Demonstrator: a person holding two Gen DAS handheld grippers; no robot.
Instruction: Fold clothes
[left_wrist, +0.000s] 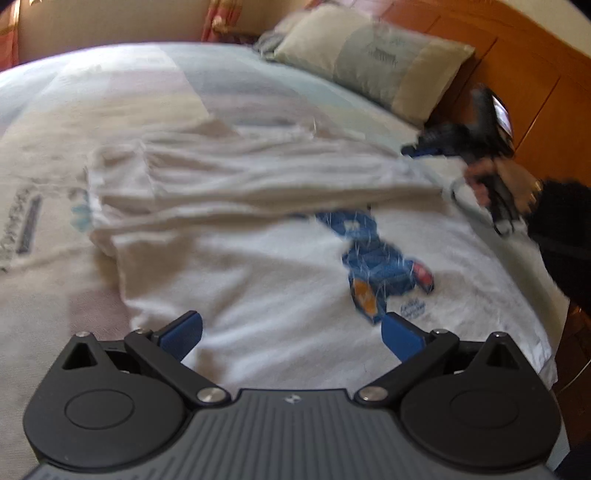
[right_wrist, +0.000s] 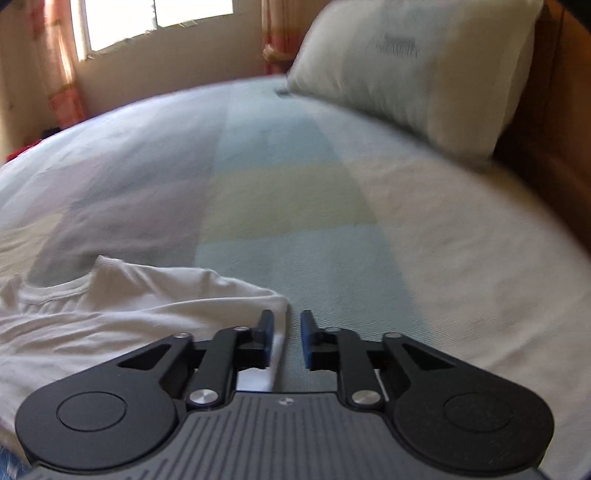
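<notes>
A white T-shirt (left_wrist: 258, 291) with a blue print (left_wrist: 373, 266) lies spread on the bed, and its far part is folded over into a long band (left_wrist: 240, 173). My left gripper (left_wrist: 291, 336) hovers over the shirt's near part, open wide and holding nothing. At the shirt's right end a hand (left_wrist: 480, 181) holds my right gripper (left_wrist: 410, 149), blurred. In the right wrist view the right gripper (right_wrist: 287, 334) has a narrow gap between its fingers. The shirt (right_wrist: 110, 314) lies to the left, its edge against the left finger (right_wrist: 266, 332).
A pale striped bedspread (right_wrist: 295, 184) covers the bed. A beige pillow (left_wrist: 373, 62) leans on the wooden headboard (left_wrist: 517, 55) at the back right. The pillow (right_wrist: 406, 66) also shows in the right wrist view, with a window (right_wrist: 159, 18) and curtains (right_wrist: 59, 55) beyond the bed.
</notes>
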